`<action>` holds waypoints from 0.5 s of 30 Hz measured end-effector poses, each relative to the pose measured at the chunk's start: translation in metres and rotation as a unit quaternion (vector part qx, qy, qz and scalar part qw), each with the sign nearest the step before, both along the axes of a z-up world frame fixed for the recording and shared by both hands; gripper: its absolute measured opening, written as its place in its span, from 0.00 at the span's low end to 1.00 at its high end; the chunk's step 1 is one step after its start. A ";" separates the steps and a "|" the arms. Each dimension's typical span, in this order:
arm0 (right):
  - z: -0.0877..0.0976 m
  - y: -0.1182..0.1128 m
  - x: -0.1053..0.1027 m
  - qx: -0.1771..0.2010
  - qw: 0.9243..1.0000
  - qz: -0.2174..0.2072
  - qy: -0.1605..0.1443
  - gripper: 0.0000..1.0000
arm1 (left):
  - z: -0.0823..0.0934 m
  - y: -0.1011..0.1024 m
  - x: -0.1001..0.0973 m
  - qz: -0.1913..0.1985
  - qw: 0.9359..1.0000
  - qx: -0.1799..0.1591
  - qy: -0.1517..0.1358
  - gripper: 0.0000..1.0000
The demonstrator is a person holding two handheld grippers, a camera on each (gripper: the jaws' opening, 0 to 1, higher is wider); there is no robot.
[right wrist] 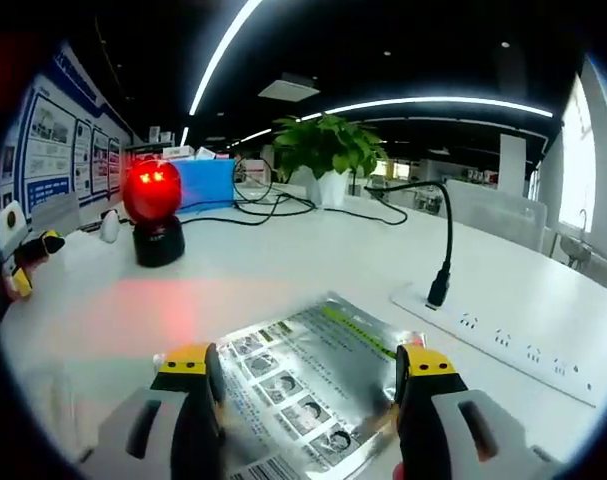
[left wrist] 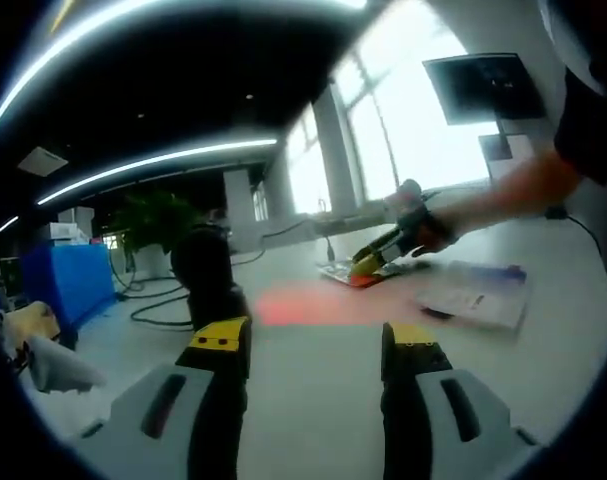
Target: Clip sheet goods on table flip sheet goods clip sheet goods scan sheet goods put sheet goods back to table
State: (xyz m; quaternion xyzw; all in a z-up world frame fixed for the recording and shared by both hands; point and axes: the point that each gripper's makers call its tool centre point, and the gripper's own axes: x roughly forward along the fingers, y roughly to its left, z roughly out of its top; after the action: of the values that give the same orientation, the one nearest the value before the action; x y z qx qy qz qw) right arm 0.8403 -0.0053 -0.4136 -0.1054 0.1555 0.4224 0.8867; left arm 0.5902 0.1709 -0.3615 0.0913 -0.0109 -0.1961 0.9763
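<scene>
Right gripper (right wrist: 303, 385), jaws open, sits over the silver sheet packet (right wrist: 308, 385) lying flat on the white surface (right wrist: 283, 260), not yet clipped. Left gripper (left wrist: 313, 355) jaws open, empty. Scanner (right wrist: 155, 215) glows red w/ clear room between; power strip (right wrist: 508, 345) close beside packet.

Opposed low views, shared table (left wrist: 313, 400) and scanner (right wrist: 155, 215)

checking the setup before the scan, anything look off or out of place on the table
Nothing stands out. The silver sheet packet lies flat on the white table between the right gripper's open jaws, the scanner stands upright glowing red, and the power strip lies flat.
</scene>
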 end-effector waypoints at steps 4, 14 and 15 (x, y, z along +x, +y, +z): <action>-0.004 0.000 -0.001 0.014 1.000 -0.004 0.021 0.64 | 0.000 0.000 0.000 0.000 1.000 0.000 0.000 0.45; -0.007 0.000 -0.004 0.018 0.999 -0.002 0.039 0.64 | 0.000 0.000 0.000 -0.001 1.000 0.000 -0.001 0.45; -0.007 0.000 -0.003 0.015 0.999 -0.001 0.038 0.64 | 0.000 0.000 0.000 -0.001 1.000 0.001 -0.002 0.45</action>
State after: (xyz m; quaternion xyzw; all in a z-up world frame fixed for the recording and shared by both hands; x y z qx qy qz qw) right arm 0.8374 -0.0048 -0.4206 -0.0752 0.1830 0.4273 0.8822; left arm 0.5902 0.1713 -0.3617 0.0923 -0.0124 -0.1968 0.9760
